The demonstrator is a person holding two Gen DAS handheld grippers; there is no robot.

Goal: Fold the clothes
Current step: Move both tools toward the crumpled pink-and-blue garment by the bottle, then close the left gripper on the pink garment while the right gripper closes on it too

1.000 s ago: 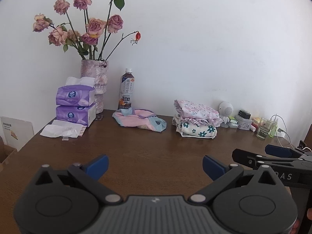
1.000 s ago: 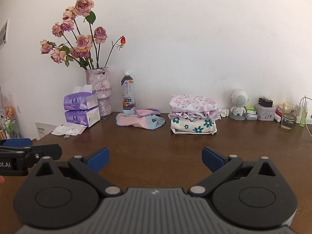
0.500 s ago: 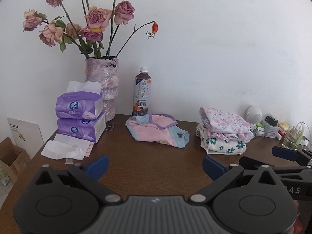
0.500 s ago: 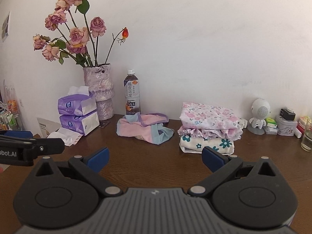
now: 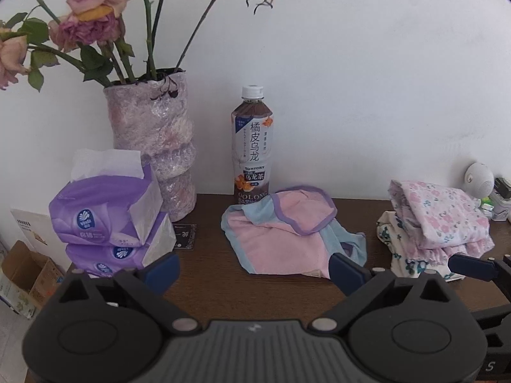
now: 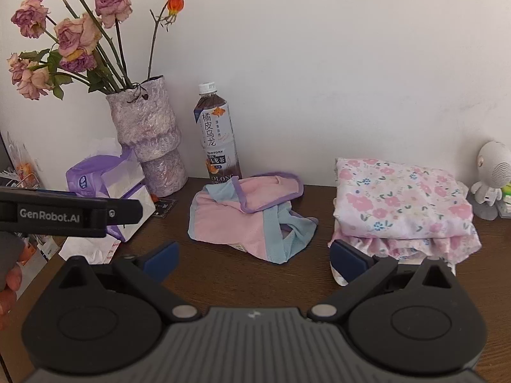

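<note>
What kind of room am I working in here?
Probably a home: a dark wooden table against a white wall, holding a textured vase of dried roses, purple tissue packs and folded floral clothes.

From my left wrist view the roses (image 5: pixel 86 16) run off the picture at eleven o'clock, and my right gripper (image 5: pixel 479 269) is cut by the edge at three. My left fingers (image 5: pixel 159 269) hide the lower tissue pack (image 5: pixel 118 255) in part. The clutter (image 5: pixel 498 201) by the white figurine (image 5: pixel 479 178) is too small to tell.
</note>
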